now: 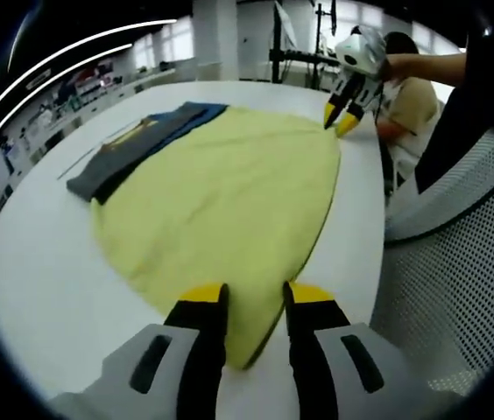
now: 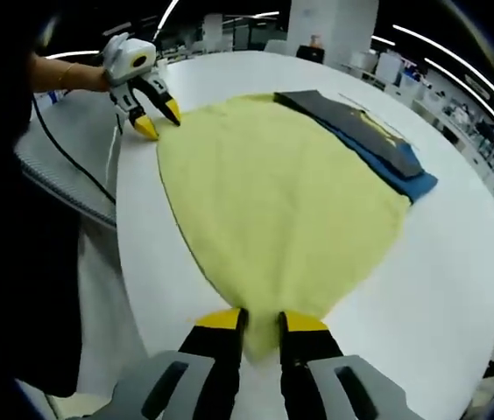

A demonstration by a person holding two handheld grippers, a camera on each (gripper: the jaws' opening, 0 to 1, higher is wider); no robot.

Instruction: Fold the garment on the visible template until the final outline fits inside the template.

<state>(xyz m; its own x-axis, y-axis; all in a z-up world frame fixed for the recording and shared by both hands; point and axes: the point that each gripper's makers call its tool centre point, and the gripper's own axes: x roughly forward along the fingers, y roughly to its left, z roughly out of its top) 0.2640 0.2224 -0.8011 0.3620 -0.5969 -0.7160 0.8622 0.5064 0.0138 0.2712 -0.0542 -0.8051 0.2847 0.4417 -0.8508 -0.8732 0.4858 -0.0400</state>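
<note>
Yellow-tipped left gripper (image 1: 256, 302): jaws narrowly apart, straddling the near corner of the yellow garment (image 1: 229, 201), the cloth edge running between them; whether they pinch it I cannot tell.
Right gripper (image 2: 260, 325): same story at the opposite corner, tips set either side of the hem of the yellow garment (image 2: 273, 201), gap slim; grip not certain.
Across the cloth: each view catches the other tongs at the far corner, the right gripper (image 1: 342, 118) by the tabletop's edge, the left gripper (image 2: 155, 118) likewise, jaws parted at the tips.
Garment: spread flat on the white tabletop (image 1: 45, 262), along the edge nearest the person.
Key relation: its long axis runs straight from one gripper to the other, a corner at each; both are equally close, so I'd judge a two-handed lift and fold is on.
Beyond: dark grey garment (image 2: 361, 127) lying over a blue garment (image 2: 409, 185), touching the yellow one's far side.
Template: none I can make out.
</note>
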